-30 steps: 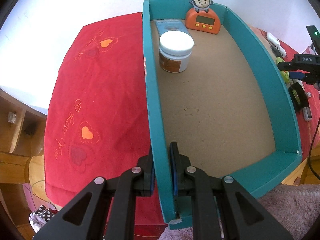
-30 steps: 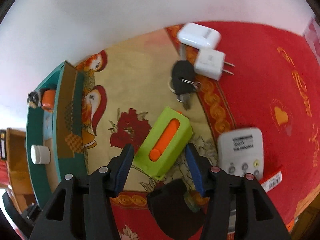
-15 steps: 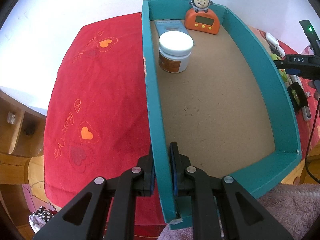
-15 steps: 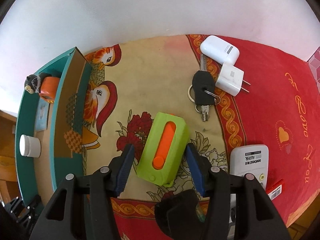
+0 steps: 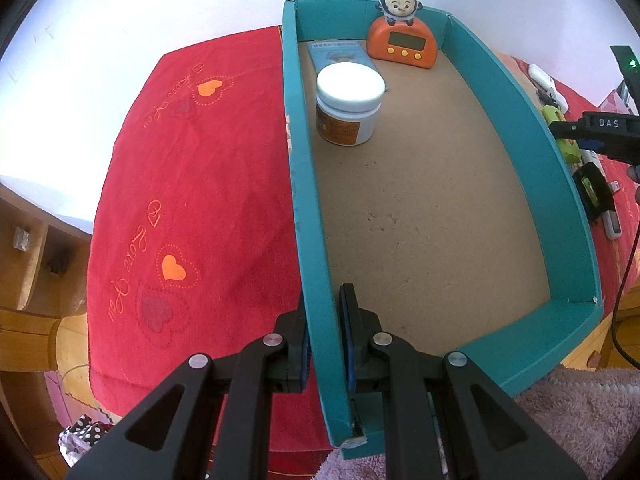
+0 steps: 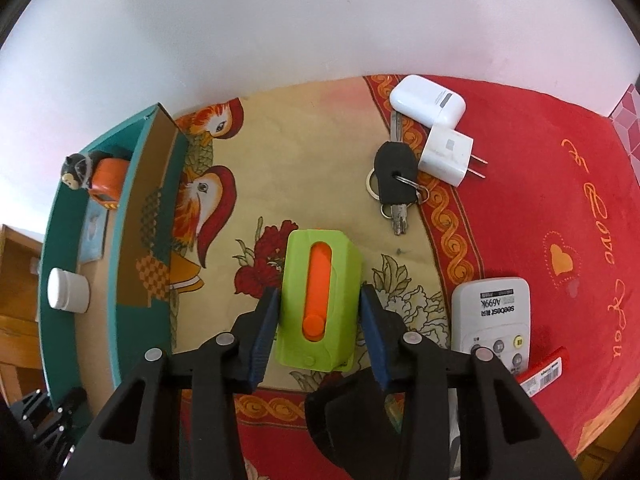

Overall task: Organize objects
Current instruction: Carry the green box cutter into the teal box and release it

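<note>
My left gripper (image 5: pixel 323 304) is shut on the near left wall of the teal box (image 5: pixel 520 120), one pad inside and one outside. The box holds a white-lidded jar (image 5: pixel 348 100), an orange monkey timer (image 5: pixel 402 46) and a blue packet (image 5: pixel 340 52) at its far end. In the right wrist view a lime-green box with an orange slider (image 6: pixel 344 280) lies on the patterned cloth. My right gripper (image 6: pixel 320 304) straddles it lengthwise, its jaws closing, and both blue pads meet the box's long sides. The teal box (image 6: pixel 60 240) stands to the left.
Beyond the green box lie a black key bunch (image 6: pixel 394 176), a white plug adapter (image 6: pixel 446 156) and a white case (image 6: pixel 428 100). A white remote (image 6: pixel 492 320) and a black object (image 6: pixel 352 408) lie near my right fingers. Red cloth (image 5: pixel 200 200) covers the table; wooden furniture (image 5: pixel 32 272) is on the left.
The right gripper has rolled into line with the green box and its jaws have narrowed from clear gaps to meeting its sides. The left gripper and teal box have not moved.
</note>
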Tool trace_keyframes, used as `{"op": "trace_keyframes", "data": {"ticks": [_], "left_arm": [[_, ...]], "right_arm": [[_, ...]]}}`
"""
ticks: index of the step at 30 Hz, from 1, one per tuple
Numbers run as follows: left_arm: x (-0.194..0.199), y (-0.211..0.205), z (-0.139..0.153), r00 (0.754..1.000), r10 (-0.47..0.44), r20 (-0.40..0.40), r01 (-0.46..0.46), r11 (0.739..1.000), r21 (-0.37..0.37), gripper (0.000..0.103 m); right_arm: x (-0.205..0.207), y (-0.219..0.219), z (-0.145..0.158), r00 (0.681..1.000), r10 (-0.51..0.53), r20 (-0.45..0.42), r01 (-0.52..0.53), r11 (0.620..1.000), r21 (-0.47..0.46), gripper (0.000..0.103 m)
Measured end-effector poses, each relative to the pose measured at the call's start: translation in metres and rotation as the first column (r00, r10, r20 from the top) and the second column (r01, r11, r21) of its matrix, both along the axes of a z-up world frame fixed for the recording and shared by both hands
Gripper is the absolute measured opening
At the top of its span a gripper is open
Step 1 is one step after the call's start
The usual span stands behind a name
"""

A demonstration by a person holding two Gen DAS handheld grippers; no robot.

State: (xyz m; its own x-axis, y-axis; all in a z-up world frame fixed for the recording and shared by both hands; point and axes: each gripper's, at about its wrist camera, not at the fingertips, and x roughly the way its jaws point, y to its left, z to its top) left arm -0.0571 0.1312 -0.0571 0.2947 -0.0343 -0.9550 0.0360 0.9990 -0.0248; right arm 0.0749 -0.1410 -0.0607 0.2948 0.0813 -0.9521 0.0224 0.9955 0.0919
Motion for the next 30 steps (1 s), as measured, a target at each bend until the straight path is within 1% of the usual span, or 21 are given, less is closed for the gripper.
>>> {"op": "trace_keyframes", "data": {"ticks": [6,7,9,14,16,18,21,25,26,30], "left_arm": [[0.0,0.0,0.0,1.0,0.001,-0.001,-0.001,1.0,0.0,0.011],[0.0,0.0,0.0,1.0,0.001,-0.001,-0.001,1.0,0.0,0.011],[0.0,-0.001,0.0,1.0,0.001,-0.002,-0.001,1.0,0.001,0.011],[0.0,-0.001,0.0,1.0,0.001,-0.002,-0.001,1.0,0.0,0.011],[0.0,-0.001,0.0,1.0,0.0,-0.002,0.0,1.0,0.001,0.011],[0.0,-0.001,0.0,1.0,0.0,-0.002,0.0,1.0,-0.001,0.011],[-0.002,-0.001,-0.001,1.0,0.003,-0.001,-0.003,1.0,-0.004,0.011],[-0.003,-0.001,-0.001,1.0,0.005,-0.002,-0.005,1.0,-0.003,0.011],[-0.003,-0.001,-0.001,1.0,0.004,-0.002,-0.004,1.0,-0.003,0.011],[-0.004,-0.001,-0.001,1.0,0.0,0.001,0.0,1.0,-0.003,0.011]], "right_arm": [[-0.015,-0.001,0.012,1.0,0.013,0.023,-0.013,1.0,0.019,0.041],[-0.017,0.001,0.016,0.999,0.021,0.029,-0.021,0.999,0.024,0.041],[-0.014,0.009,0.034,0.998,0.04,0.04,-0.042,0.999,0.035,0.041],[-0.013,0.042,0.065,0.987,0.135,0.084,-0.142,0.986,0.084,0.041],[-0.016,0.063,0.075,0.977,0.191,0.099,-0.201,0.975,0.096,0.041],[-0.016,0.084,0.078,0.964,0.244,0.102,-0.255,0.96,0.113,0.041],[-0.015,0.118,0.072,0.944,0.319,0.085,-0.328,0.936,0.127,0.041],[-0.016,0.159,0.052,0.906,0.419,0.059,-0.423,0.9,0.102,0.041],[-0.014,0.167,0.045,0.899,0.436,0.047,-0.439,0.894,0.093,0.041],[-0.012,0.183,0.022,0.887,0.462,-0.002,-0.461,0.885,0.068,0.041]]}}
